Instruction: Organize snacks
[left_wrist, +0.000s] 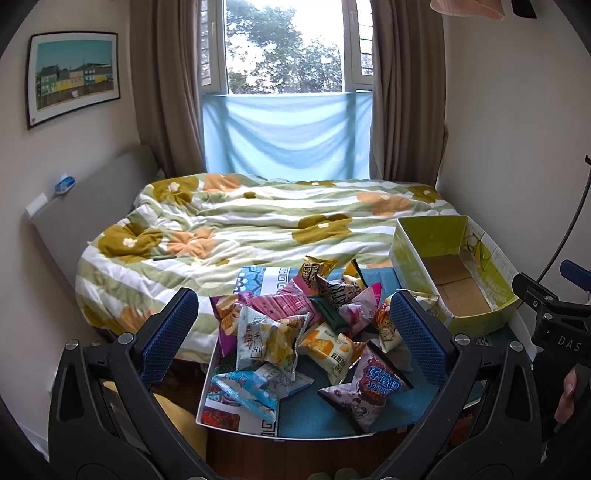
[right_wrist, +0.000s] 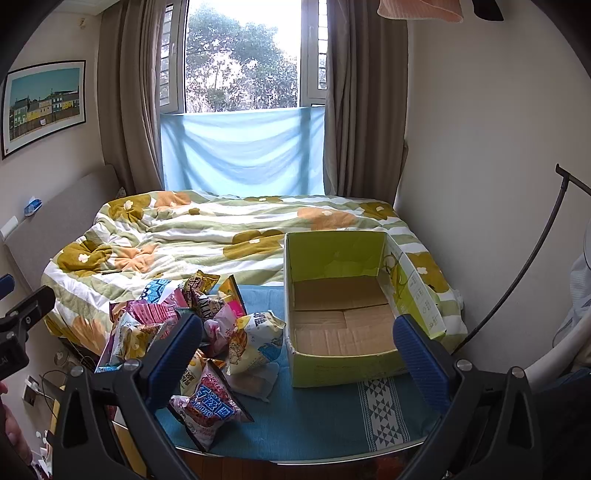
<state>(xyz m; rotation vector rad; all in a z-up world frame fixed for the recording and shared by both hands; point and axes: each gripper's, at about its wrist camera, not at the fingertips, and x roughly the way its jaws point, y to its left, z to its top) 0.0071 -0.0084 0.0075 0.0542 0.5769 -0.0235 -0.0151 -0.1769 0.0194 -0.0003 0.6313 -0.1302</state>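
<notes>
Home bedroom, bed with floral duvet, padded headboard, curtained window, framed print on wall

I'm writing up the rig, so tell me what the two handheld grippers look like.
Both match: the left gripper and right gripper have curved black frames with silver bolts and two fingers faced with ribbed blue pads. The right gripper's body carries white lettering reading DAS. No cables or sleeves show.

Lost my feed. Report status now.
Left gripper open, right gripper open, both empty. Snack packets piled on the blue cloth; cardboard box empty beside them. Nothing blocking.
</notes>
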